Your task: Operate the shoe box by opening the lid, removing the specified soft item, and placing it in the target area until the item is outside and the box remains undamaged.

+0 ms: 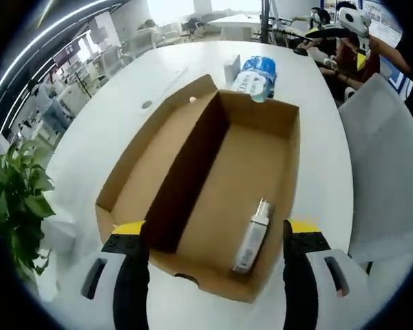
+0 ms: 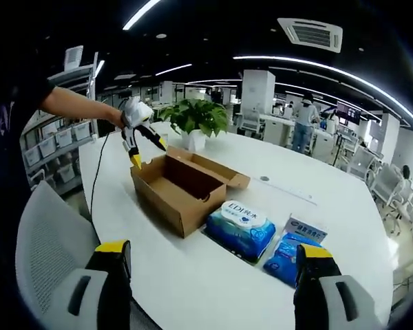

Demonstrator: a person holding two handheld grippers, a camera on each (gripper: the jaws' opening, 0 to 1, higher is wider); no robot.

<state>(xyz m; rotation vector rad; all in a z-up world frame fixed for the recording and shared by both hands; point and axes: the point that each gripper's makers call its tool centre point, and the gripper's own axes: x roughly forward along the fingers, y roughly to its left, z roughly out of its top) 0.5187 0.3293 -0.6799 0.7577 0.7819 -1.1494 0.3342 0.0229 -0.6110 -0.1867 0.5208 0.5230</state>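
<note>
I see a plain brown shoe box point(image 2: 182, 184) on my white surface point(image 2: 213, 282); beside the box, two blue-and-white packs point(image 2: 241, 230).

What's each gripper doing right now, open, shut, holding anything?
Left gripper: open, holding nothing, over the open shoe box.
Right gripper: open, holding nothing, above the table.

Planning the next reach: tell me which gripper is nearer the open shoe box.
Left. The left gripper hovers right over the open shoe box, jaws open. The right gripper hangs back from the box, with the wipes packs between them.
</note>
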